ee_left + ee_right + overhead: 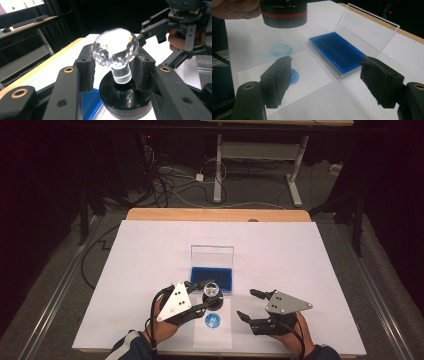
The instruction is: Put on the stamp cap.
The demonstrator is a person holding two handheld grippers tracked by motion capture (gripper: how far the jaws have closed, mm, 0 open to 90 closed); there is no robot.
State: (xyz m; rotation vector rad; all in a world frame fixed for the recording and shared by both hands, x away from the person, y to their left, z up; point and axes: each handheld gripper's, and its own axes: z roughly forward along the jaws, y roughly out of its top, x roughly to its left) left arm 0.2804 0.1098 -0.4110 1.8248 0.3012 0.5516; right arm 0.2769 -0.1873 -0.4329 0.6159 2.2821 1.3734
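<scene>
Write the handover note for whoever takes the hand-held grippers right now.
Left hand-held gripper: shut on the crystal-knobbed stamp, held off the table beside the ink pad.
Right hand-held gripper: open, holding nothing, above the paper slip's edge.
Blue ink pad: lid up, mid-table.
Paper slip: in front of the pad.
Done: one blue round print on the slip.
Left, probably: set the stamp down, close the lid.

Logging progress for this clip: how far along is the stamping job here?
Done: a blue round print is already on the paper slip. In hand: the left tongs grip the stamp by its clear knob, lifted off the table; the right tongs are open. Left: setting the stamp down and perhaps closing the ink pad, whose lid stands open.
</scene>
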